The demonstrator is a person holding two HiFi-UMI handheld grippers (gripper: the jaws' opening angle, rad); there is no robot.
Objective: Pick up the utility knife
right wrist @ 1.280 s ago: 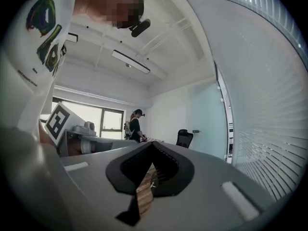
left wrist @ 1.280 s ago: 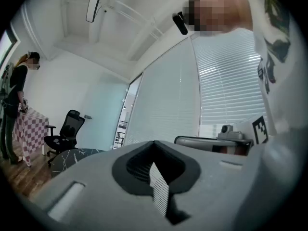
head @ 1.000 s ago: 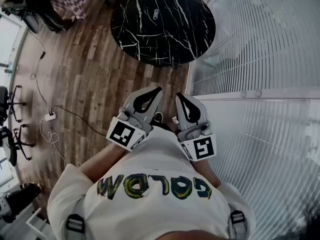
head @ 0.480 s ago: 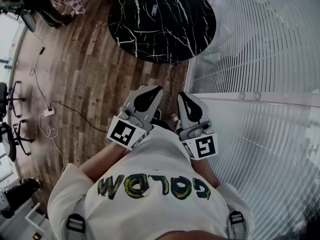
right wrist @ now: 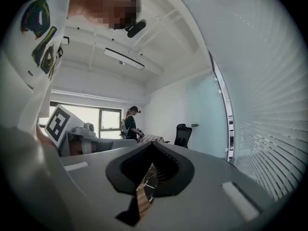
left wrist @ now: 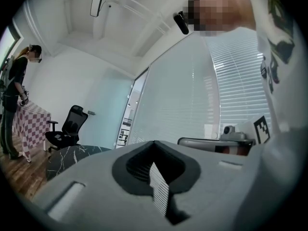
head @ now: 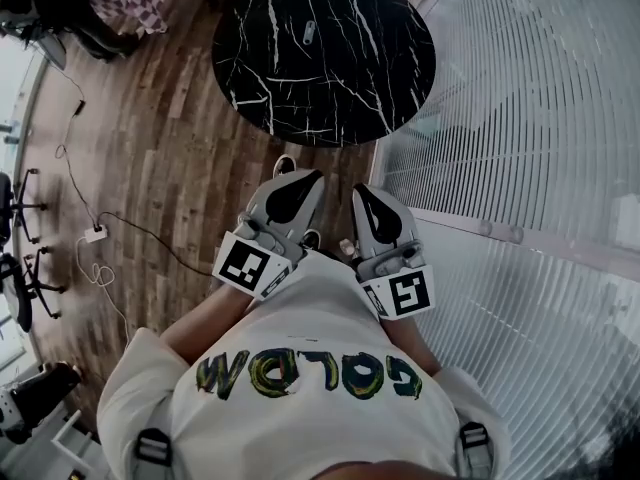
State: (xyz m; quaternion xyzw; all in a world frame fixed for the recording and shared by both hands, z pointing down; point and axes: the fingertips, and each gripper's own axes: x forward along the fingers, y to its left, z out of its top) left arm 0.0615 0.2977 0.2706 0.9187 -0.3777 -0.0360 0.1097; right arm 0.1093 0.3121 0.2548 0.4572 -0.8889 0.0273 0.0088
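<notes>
Head view: knife (head: 309, 33) on the table (head: 350, 78), pointing away, well ahead of the left gripper (head: 301, 178), nearer than the right gripper (head: 366, 191), both closed empty.

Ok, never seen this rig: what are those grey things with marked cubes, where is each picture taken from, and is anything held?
No robot: a person holds a two-jaw gripper in each hand, the left gripper and the right gripper. The top-down picture comes from a camera on the person's head; the other two come from cameras riding on each gripper, looking along its jaws. Both pairs of jaws are shut, holding nothing. Ahead stands a round black table with one small grey thing on it, probably the knife.
</notes>
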